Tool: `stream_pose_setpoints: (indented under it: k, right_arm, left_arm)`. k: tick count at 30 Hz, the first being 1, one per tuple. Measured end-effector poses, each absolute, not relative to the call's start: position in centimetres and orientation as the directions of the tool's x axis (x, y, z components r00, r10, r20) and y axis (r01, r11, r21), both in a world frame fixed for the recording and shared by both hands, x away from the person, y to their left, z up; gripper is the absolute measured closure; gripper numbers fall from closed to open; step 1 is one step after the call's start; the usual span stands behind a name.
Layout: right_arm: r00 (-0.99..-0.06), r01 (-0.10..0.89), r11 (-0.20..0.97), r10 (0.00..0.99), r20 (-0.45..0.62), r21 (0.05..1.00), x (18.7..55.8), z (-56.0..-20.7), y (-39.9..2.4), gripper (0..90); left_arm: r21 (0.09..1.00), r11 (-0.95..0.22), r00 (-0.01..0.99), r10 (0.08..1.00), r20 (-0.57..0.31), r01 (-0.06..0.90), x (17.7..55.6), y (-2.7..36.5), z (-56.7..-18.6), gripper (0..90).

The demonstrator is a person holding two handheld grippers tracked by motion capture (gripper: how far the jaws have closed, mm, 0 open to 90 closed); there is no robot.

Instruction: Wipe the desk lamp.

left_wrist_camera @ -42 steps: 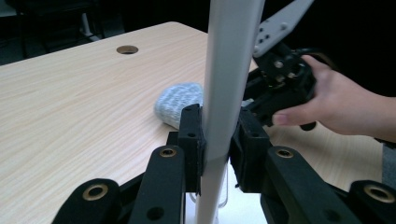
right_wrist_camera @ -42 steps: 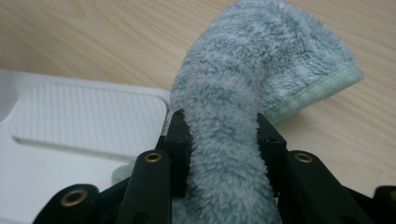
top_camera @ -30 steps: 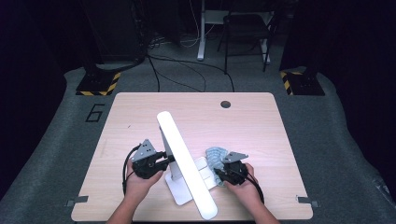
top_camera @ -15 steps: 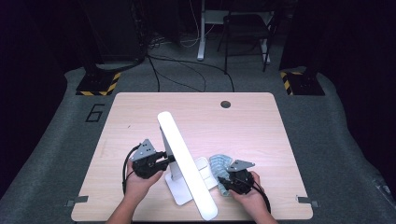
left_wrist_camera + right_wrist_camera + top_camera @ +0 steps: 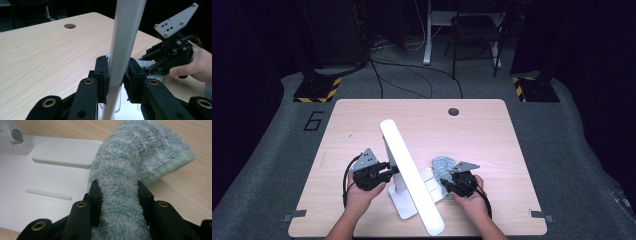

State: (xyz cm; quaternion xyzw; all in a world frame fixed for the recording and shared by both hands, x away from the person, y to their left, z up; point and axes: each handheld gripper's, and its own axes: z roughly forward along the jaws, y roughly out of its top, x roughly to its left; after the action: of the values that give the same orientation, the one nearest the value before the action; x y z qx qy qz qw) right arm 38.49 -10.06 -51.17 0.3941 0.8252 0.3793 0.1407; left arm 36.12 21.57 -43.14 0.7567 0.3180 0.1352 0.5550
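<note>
Right gripper view: cloth (image 5: 125, 185) between right tool (image 5: 119, 195) jaws.

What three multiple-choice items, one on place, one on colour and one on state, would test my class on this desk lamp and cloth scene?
1. The cloth lies partly on:
A the lamp's base
B the floor
C a chair

2. The lamp is:
A black
B white
C red

3. The left gripper is:
A wide open
B shut on the cloth
C shut on the lamp's post

Answers: 1 A, the fleece overlaps the white plate; 2 B, post, bar and base are all white; 3 C, both pads press the post.
</note>
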Motion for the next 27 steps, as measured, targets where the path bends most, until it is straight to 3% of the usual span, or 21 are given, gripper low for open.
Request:
stream_pose_setpoints:
  k: [11, 27]
  right_arm:
    - [-0.668, 0.516, 0.406, 0.742, 0.058, 0.755, 39.0, -50.1, -8.9, 62.4]
    - [-0.781, 0.414, 0.486, 0.624, 0.025, 0.770, 32.7, -50.0, -5.9, 61.9]
  left_arm:
    - [0.925, -0.181, 0.755, 0.638, -0.149, 0.335, 36.1, 21.7, -43.1, 73.6]
    - [0.927, -0.176, 0.748, 0.647, -0.146, 0.333, 36.0, 21.5, -43.2, 73.6]
